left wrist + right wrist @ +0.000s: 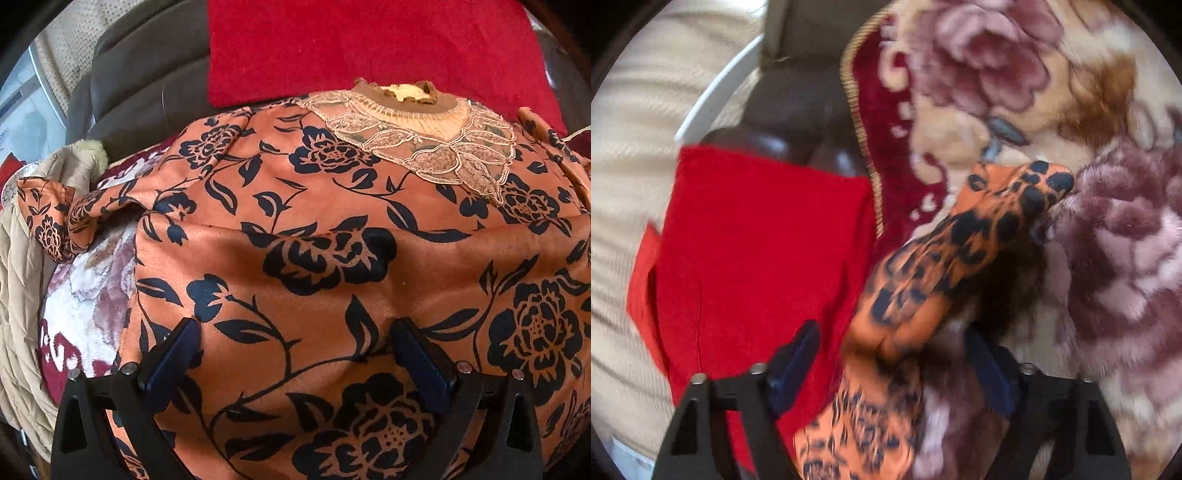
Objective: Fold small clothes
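An orange top with a dark floral print (325,229) lies spread over a plush flowered blanket (92,295), its beige lace collar (424,147) at the far side. Its left sleeve (55,218) lies bunched at the left. My left gripper (295,354) is open just above the top's lower part, holding nothing. In the right wrist view, which is blurred, my right gripper (894,354) is open, and a bunched strip of the orange top (942,258) runs between its fingers out over the blanket (1108,258).
A red cloth (351,48) lies beyond the collar; it also shows in the right wrist view (757,251). A beige quilted garment (22,295) lies at the left. A dark sofa back (147,74) rises behind. Cream fabric (628,147) lies left of the red cloth.
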### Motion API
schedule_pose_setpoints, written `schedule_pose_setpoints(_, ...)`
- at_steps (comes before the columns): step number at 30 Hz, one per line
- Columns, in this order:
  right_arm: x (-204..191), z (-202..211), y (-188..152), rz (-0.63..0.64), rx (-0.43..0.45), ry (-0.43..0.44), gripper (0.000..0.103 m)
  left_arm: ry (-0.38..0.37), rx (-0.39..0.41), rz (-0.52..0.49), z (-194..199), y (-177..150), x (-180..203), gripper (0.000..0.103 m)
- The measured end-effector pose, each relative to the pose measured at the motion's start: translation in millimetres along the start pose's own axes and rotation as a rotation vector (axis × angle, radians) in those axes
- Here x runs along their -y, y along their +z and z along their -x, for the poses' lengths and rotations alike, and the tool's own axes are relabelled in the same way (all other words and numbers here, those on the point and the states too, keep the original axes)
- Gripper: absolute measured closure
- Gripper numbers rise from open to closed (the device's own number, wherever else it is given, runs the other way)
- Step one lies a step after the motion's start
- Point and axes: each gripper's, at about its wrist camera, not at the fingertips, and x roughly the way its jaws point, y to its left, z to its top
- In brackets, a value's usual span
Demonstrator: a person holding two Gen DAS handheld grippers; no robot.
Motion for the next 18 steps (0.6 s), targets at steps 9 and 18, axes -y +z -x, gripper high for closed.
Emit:
schedule_pose_setpoints(9,-43,-4,2,0.163,0.044,0.041,0.093,-0.046,0.043,0.043,11,3,-7,0.0)
schedule_pose_setpoints(18,-205,44,-147,0.566,-0.122,0.384,0.093,-0.025,0.244,0.197,46,11,-48,0.0)
